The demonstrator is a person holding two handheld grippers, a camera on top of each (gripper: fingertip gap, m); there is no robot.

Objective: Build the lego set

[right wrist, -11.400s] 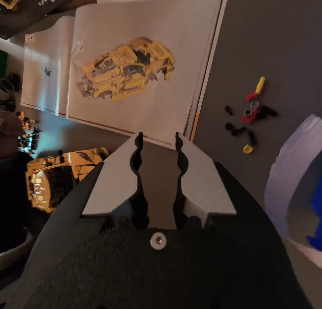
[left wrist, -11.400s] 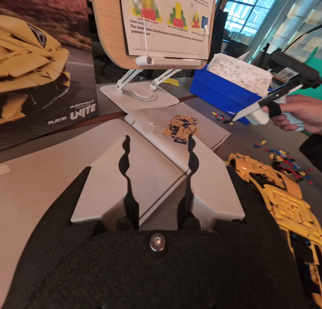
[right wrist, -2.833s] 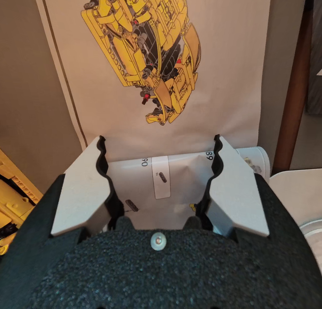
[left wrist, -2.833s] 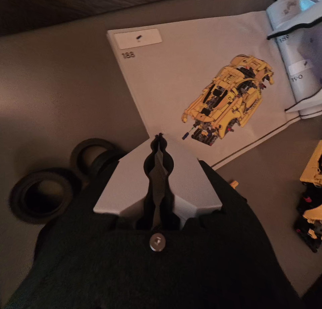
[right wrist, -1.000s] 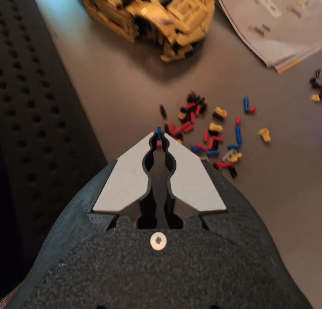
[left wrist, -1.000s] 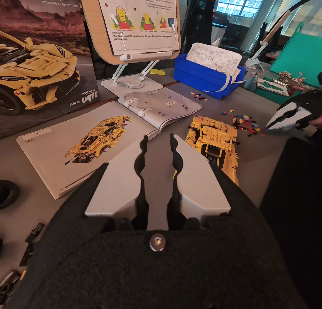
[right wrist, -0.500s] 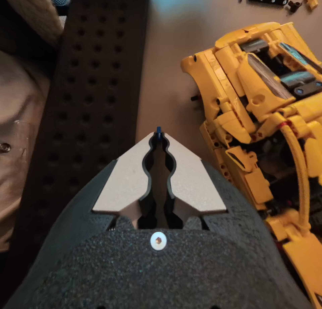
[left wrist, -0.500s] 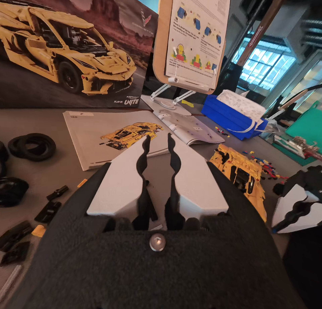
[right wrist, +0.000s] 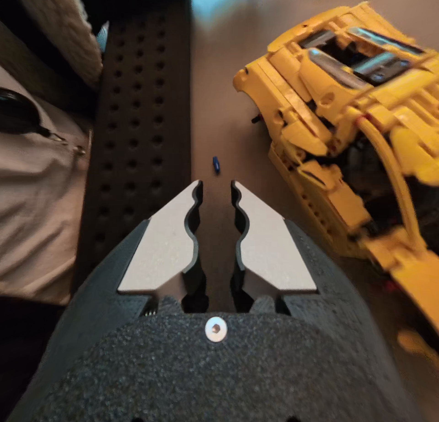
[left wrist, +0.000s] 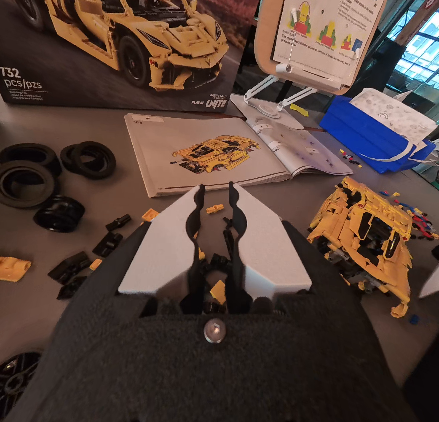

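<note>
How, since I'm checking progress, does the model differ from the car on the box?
The box car has black wheels; the model shows none, and tyres lie loose. The box car is a picture behind the booklet; the model sits right of it. Both are yellow and black.

Office-style workspace, grey counter [left wrist: 71,125] strewn with toy-brick parts, instruction sheet on a wooden stand [left wrist: 261,30], blue storage bin [left wrist: 356,134], large gridded windows [left wrist: 422,42] and dark desks beyond

grey wavy-edged tongs [left wrist: 215,187], black textured body, silver screw
</note>
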